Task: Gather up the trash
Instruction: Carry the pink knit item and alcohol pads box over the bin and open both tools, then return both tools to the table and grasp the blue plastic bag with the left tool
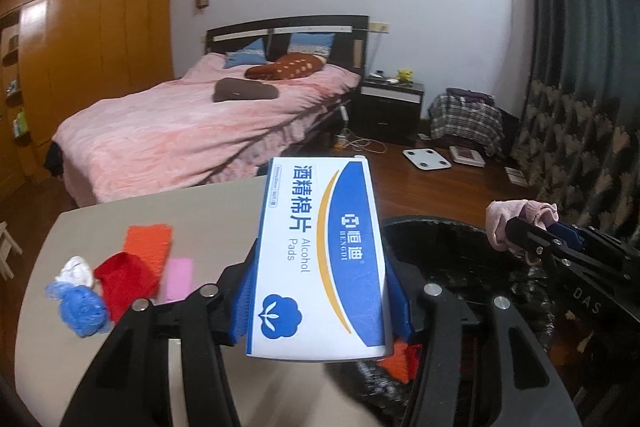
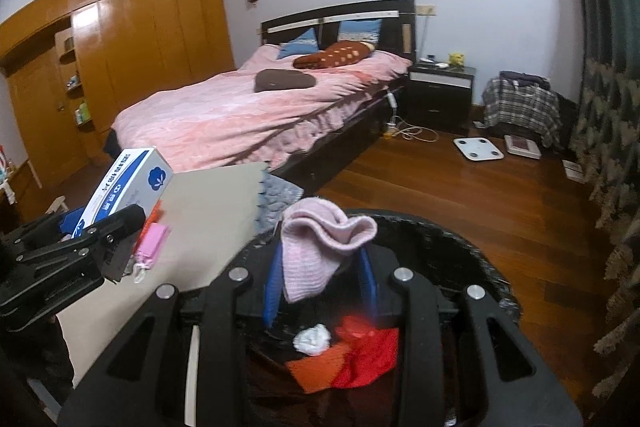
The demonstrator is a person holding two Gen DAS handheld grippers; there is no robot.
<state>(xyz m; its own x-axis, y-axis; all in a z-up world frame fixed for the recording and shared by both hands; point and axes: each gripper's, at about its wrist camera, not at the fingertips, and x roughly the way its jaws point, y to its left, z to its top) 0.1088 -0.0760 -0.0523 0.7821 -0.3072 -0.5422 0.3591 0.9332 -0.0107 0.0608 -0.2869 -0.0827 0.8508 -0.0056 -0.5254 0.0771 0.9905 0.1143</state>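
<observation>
- Progress: collection is judged partly done; some scraps already lie in the bin, two pieces are in the tongs, and several remain on the surface (image 1: 224, 203).
- Items left on the surface, near its left edge: a blue plastic wad (image 1: 80, 309) with a white crumpled wad (image 1: 76, 269) touching it, a red cloth (image 1: 126, 281), an orange strip (image 1: 150, 243) and a pink slip (image 1: 179, 277) just beside one another.
- Left tongs (image 1: 320, 303): clamped on the long sides of a white-and-blue alcohol pads box (image 1: 320, 259), held off the surface above its right edge, beside the bin rim; not yet dropped.
- Bin (image 2: 460, 251): a dark round container standing on the floor against the right edge of the surface. Inside, in the right wrist view, lie a white crumpled scrap (image 2: 313, 338), an orange piece (image 2: 316, 371) and a red cloth piece (image 2: 370, 355), touching one another; the rest of the bottom is too dark to read.
- Right tongs (image 2: 320, 281): closed on a pink knitted sock (image 2: 320, 247), which hangs between the blue pads directly over the bin's opening; release appears to be the step at hand.
- Remaining work, as judged: drop sock and box, then clear the five pieces at the left edge.
</observation>
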